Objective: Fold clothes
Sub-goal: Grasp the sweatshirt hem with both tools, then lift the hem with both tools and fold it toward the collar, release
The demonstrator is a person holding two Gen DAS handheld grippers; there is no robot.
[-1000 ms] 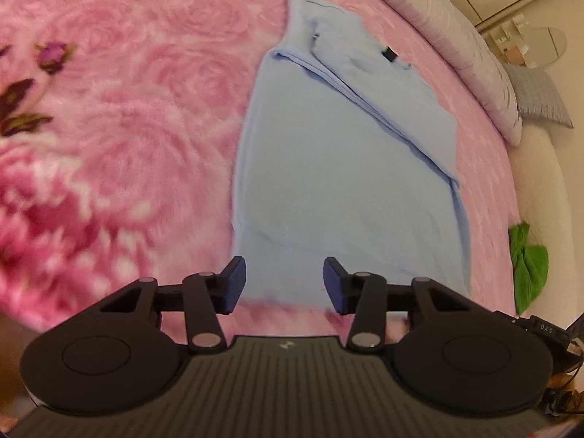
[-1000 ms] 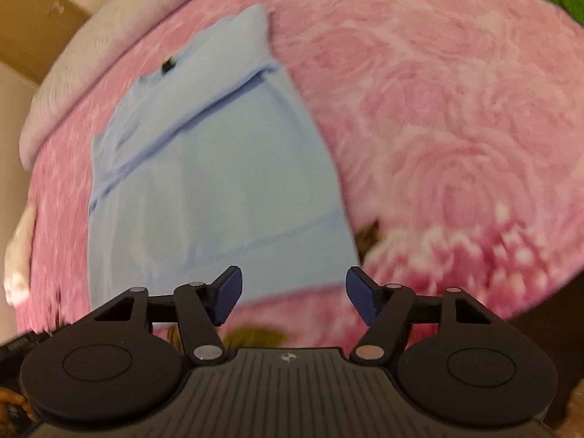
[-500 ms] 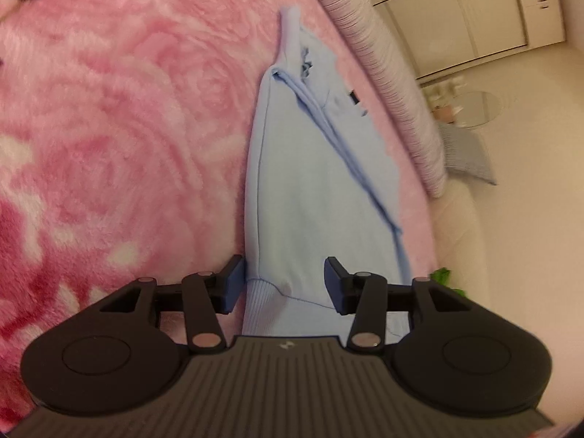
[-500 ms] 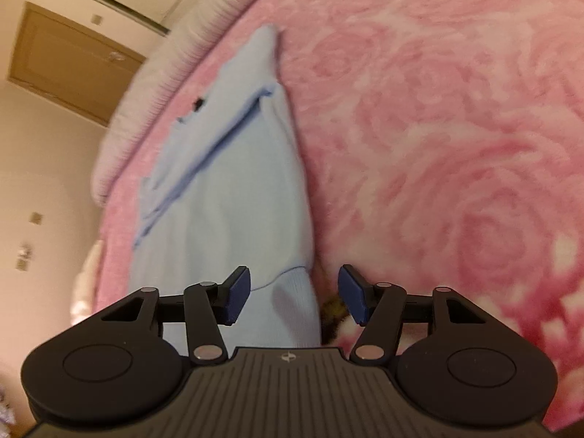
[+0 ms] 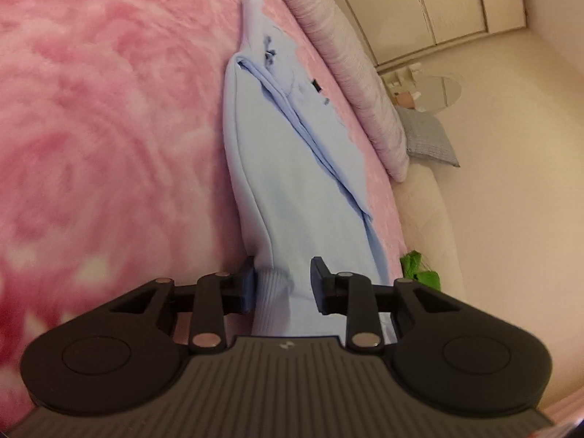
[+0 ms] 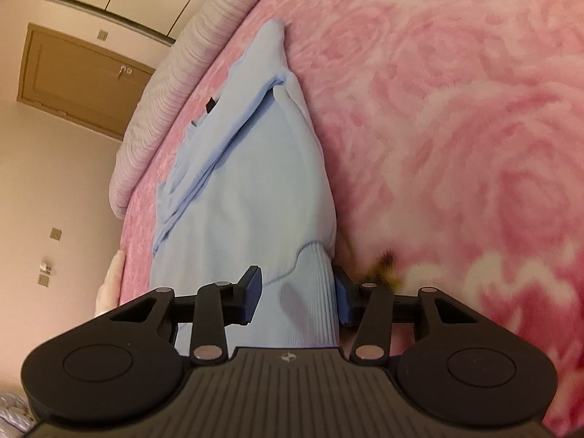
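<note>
the light blue garment (image 5: 292, 189) lies on the pink blanket (image 5: 109, 127), running up frame centre. left gripper (image 5: 283, 286) and right gripper (image 6: 297, 292) have just been closing around its ribbed hem; neither seems fully clamped.

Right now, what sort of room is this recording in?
Most likely a bedroom. A light blue garment lies on a bed under a pink rose-patterned blanket, a long striped bolster lies along its far edge, and cream wardrobe doors line the wall.

Soft light-blue knit garment (image 5: 303, 189) with ribbed hem; fluffy pink blanket (image 5: 109, 127); matt black plastic tools.
</note>
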